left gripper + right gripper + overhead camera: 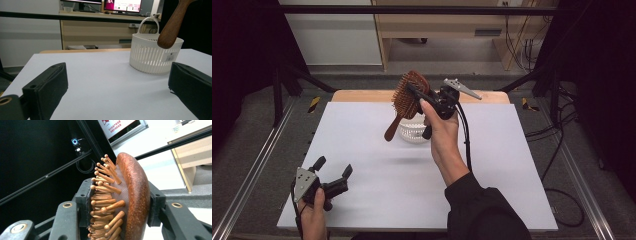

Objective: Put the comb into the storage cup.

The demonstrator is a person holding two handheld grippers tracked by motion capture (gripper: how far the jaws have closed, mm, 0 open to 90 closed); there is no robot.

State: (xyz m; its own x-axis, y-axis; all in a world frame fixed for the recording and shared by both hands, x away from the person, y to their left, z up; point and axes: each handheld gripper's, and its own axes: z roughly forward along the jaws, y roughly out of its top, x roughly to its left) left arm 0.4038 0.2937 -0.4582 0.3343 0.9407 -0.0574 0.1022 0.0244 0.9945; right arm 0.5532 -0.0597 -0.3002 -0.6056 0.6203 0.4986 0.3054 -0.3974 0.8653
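Left gripper (333,171) is sitting low at the near left corner of the white table (362,150), jaws standing wide apart, gripping nothing; in the left gripper view bare table is showing between its two black pads.

Basket (414,131), white plastic with slotted walls and a thin hoop handle, is standing upright near the table's middle toward the far edge. In the left gripper view the basket (152,56) is carrying a small label on its wall.

Brush (404,100) is hanging in the air above the basket, tilted, head up and handle pointing down-left, with the rounded handle end near the basket's left rim. It is a wooden paddle hairbrush: reddish-brown glossy oval back, lighter wooden pins with ball tips set in a reddish cushion. In the left gripper view the handle end (172,27) is showing in front of the basket's upper edge; whether it is touching the rim I cannot tell.

Right gripper (419,97) is clamping the brush head, one pad on the pin side, the other on the smooth back, as the right gripper view is showing on the brush (130,202). The hand (443,132) is holding it raised over the table's middle.
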